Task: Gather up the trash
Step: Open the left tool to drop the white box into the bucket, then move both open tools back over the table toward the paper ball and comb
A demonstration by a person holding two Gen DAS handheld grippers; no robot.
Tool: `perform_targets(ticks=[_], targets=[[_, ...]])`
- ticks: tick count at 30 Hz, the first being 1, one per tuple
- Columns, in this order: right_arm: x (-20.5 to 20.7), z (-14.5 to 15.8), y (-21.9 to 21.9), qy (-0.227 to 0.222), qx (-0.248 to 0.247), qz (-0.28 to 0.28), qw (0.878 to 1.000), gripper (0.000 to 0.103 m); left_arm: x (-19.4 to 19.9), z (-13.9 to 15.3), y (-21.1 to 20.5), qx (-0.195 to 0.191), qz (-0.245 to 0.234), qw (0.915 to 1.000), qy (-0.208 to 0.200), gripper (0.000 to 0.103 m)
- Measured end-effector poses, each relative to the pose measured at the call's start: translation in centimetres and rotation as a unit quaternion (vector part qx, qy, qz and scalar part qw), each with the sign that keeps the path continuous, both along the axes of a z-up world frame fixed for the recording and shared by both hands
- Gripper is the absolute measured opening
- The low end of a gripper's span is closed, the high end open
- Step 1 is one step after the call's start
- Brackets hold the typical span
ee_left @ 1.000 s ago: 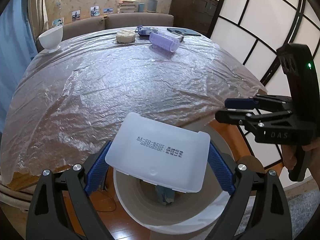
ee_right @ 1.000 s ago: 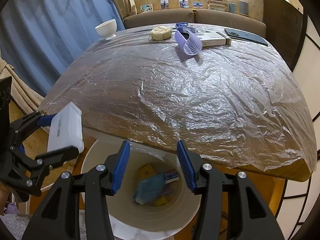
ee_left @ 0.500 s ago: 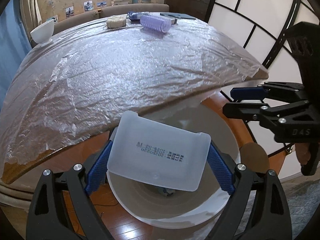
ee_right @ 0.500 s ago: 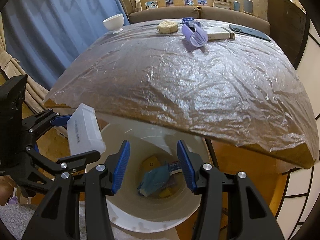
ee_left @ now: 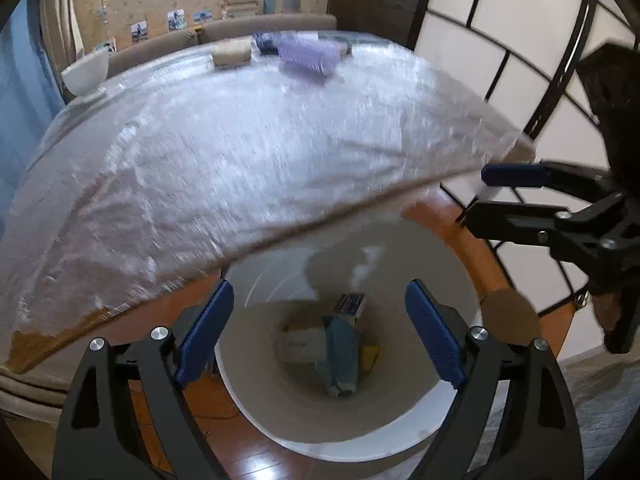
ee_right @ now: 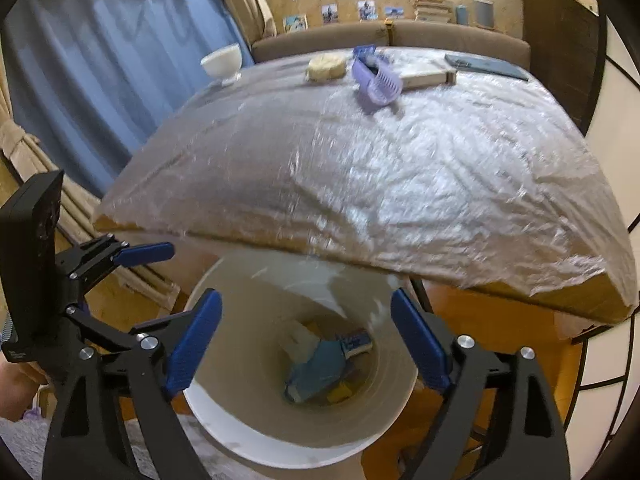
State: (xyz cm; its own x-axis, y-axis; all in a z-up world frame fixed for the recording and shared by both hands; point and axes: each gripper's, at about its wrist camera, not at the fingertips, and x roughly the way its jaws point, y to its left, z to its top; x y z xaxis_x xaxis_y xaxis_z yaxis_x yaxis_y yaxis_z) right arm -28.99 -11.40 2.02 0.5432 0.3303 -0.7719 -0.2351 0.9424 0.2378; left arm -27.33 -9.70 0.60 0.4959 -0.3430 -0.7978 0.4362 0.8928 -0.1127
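A white round trash bin (ee_left: 416, 436) stands on the floor under the table's near edge; it also shows in the right wrist view (ee_right: 248, 436). The white plastic box (ee_left: 300, 342) lies inside it among a blue-green wad (ee_left: 340, 356) and other scraps. The box shows faintly in the right wrist view (ee_right: 298, 338). My left gripper (ee_left: 320, 332) is open and empty above the bin. My right gripper (ee_right: 306, 340) is open and empty over the same bin. The left gripper appears at the left of the right wrist view (ee_right: 136, 280); the right gripper at the right of the left wrist view (ee_left: 480, 196).
The table (ee_right: 400, 184) is covered in crinkled clear plastic. At its far end sit a white bowl (ee_right: 222, 62), a beige round item (ee_right: 326, 66), a purple basket (ee_right: 378, 80), a book (ee_right: 424, 74) and a dark tablet (ee_right: 486, 66). A paper screen (ee_left: 500, 56) stands at right.
My left gripper has opened and let go of the white box, which has dropped into the bin. My right gripper has opened wider. Both views are blurred by motion.
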Motion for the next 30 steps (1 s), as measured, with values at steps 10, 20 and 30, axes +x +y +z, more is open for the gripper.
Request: perform_targets(ticks=[10, 20, 30], targets=[[4.9, 4.6, -2.9, -0.115, -0.038, -0.074, 0.99, 0.099, 5.9, 6.6, 2.1, 0.005, 0.067, 0.9921, -0.106, 0.102], [13.1, 3.4, 0.6, -0.086, -0.077, -0.04, 0.993, 0.099, 18.5, 6.5, 0.3, 0.02, 0.057, 0.9946, -0.084, 0.102], [18.0, 1.7, 1.0, -0.05, -0.029, -0.031, 0.998, 0.099, 26.8, 3.1, -1.4, 0.028, 0.059, 0.9974, -0.031, 0.102]])
